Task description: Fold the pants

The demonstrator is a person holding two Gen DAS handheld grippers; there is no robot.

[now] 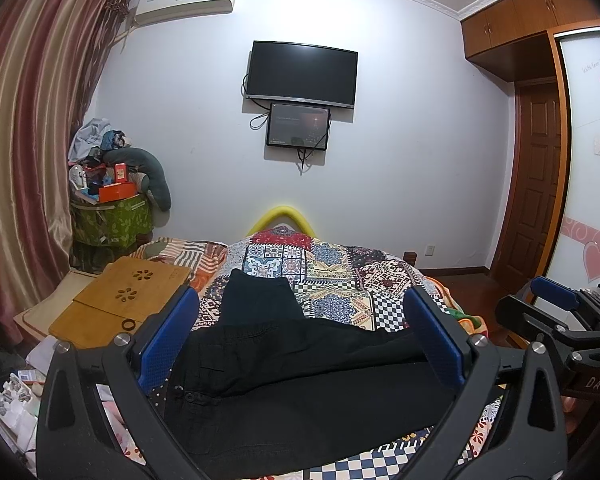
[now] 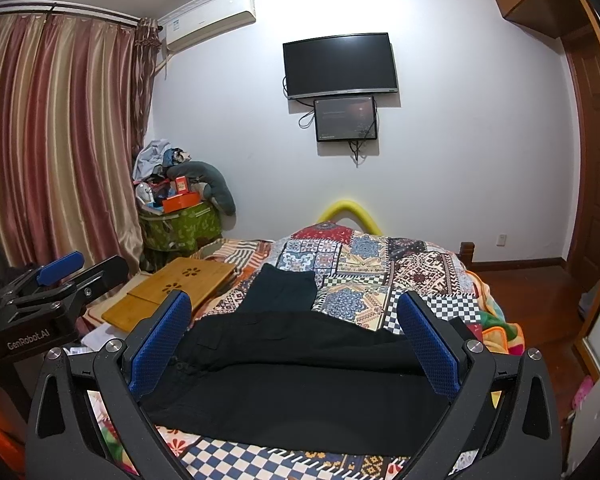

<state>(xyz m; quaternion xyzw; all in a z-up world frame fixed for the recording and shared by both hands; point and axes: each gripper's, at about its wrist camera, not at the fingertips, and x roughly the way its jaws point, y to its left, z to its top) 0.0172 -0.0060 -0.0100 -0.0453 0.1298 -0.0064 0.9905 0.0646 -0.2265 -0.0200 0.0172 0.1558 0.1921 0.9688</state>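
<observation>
Black pants (image 1: pixel 300 380) lie flat across the patchwork bedspread (image 1: pixel 340 276), also seen in the right wrist view (image 2: pixel 300 384). A smaller dark folded garment (image 1: pixel 260 300) lies just beyond them, also in the right wrist view (image 2: pixel 282 290). My left gripper (image 1: pixel 300 328) is open above the pants, its blue pads (image 1: pixel 168 344) wide apart and empty. My right gripper (image 2: pixel 294 328) is open above the pants too, holding nothing. The right gripper also shows at the right edge of the left wrist view (image 1: pixel 556 316), and the left gripper at the left of the right wrist view (image 2: pixel 66 272).
A wooden lap desk (image 1: pixel 128 300) lies on the bed's left side. A green bin piled with clutter (image 1: pixel 112 216) stands by the curtains (image 1: pixel 24 140). A TV (image 1: pixel 302 74) and a small screen hang on the far wall. A wardrobe and door (image 1: pixel 540 184) stand at right.
</observation>
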